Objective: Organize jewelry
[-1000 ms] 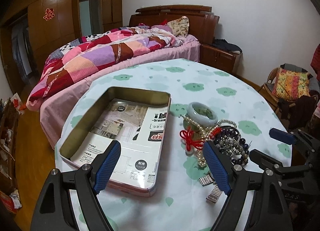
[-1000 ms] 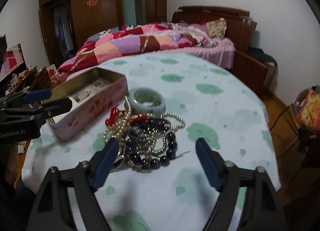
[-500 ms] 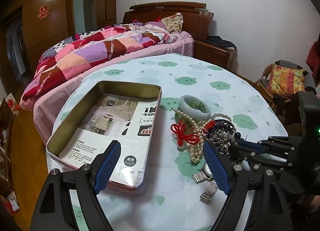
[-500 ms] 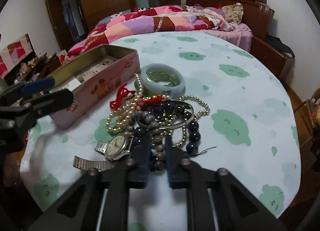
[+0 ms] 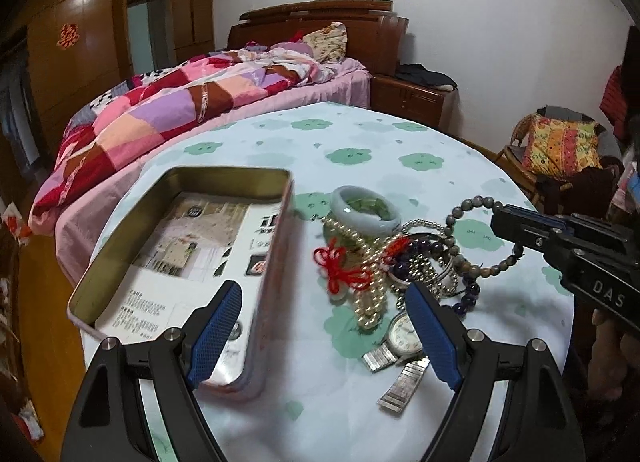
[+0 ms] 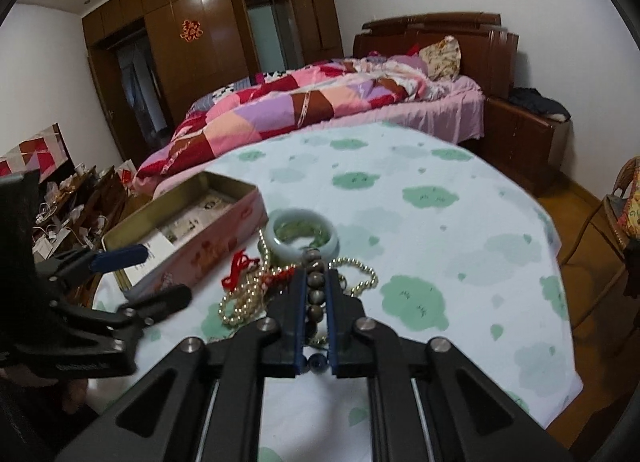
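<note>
Where the right gripper (image 6: 314,294) clamps the grey stone-bead bracelet (image 5: 456,221), lifted above the tangled jewelry pile (image 5: 384,262) on the cloud-print worktop (image 5: 360,149), its fingers hide several beads. White letters "DAS" show on that gripper's body, cut off by the frame edge. With jaws spread wide and empty, the left gripper (image 5: 320,336) partly covers the open rectangular pink tin (image 5: 276,246), whose paper lining's print is too small to read.

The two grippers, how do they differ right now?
The right gripper is shut on a grey bead bracelet, lifting it off the jewelry pile; the left gripper is open and holds nothing. The right one is over the pile; the left hovers across the edge of the tin box and the watch. Both have blue pads.
</note>
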The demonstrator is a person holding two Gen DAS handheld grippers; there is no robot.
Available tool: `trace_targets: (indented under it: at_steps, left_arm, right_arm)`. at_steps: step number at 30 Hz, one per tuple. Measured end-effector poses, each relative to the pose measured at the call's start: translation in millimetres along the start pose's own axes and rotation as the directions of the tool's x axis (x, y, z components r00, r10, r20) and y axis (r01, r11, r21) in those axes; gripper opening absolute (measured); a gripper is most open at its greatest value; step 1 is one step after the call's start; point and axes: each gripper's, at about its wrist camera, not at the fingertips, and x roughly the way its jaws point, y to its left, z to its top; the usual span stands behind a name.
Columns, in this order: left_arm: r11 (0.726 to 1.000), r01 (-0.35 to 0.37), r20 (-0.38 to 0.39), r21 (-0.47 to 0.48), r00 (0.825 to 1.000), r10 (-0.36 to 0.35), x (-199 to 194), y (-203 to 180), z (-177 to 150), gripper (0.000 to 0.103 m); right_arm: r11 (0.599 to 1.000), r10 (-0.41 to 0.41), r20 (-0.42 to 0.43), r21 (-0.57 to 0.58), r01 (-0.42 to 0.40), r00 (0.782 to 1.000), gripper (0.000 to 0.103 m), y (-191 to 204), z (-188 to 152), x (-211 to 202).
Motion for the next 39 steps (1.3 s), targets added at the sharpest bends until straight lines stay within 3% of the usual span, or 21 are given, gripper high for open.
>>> trace_targets:
  at_steps: [2,4,11,14,15,16,21,29,39]
  left_arm:
    - [0.999,0.012,0.001,0.034,1.000,-0.012,6.5,-8.9,4.2,0.077]
    - [0.998,0.025,-0.029,0.056,0.999,-0.024,17.2,-15.3,7.1,0.062]
    - [0.998,0.043,-0.109,0.052,0.993,-0.037,46.0,-15.9,9.1,0.044]
    - [0.997,0.050,-0.126,0.059,0.991,-0.042,50.2,-17.0,7.9,0.019]
    - [0.997,0.054,-0.135,0.054,0.990,-0.047,51.4,-14.8,6.8,0.004]
    - [0.998,0.054,-0.136,0.044,0.990,-0.048,50.1,-13.0,5.8,0.001]
    - [0.995,0.096,-0.056,0.025,0.994,-0.094,18.7,-4.6,13.9,0.000]
    - [0.995,0.101,0.076,0.007,0.992,-0.102,-29.0,18.8,38.3,0.000]
    - [0.997,0.071,0.139,0.001,0.988,-0.071,-46.5,49.4,63.5,0.000]
  right_arm:
    - [1.000,-0.002,0.000,-0.002,0.002,1.000,0.011,1.1,0.1,2.8]
    - [1.000,-0.001,-0.004,-0.004,0.001,1.000,0.011,2.1,0.3,4.3]
    - [1.000,-0.001,0.010,-0.007,0.002,1.000,0.011,0.0,1.3,4.8]
    - [1.000,0.003,0.012,-0.012,-0.003,1.000,0.011,0.5,-3.4,2.8]
    - [1.000,0.005,0.014,-0.013,-0.004,1.000,0.011,0.6,-3.6,2.6]
    - [1.000,0.005,0.016,-0.014,-0.005,1.000,0.011,0.6,-3.5,2.2]
    - [1.000,-0.002,0.037,-0.011,0.002,0.999,0.011,-1.3,-2.1,-3.8]
    - [1.000,0.009,0.066,-0.023,-0.007,0.998,0.011,1.4,7.1,-12.0]
    - [0.992,0.115,0.051,-0.062,-0.112,0.992,0.011,18.2,38.4,2.8]
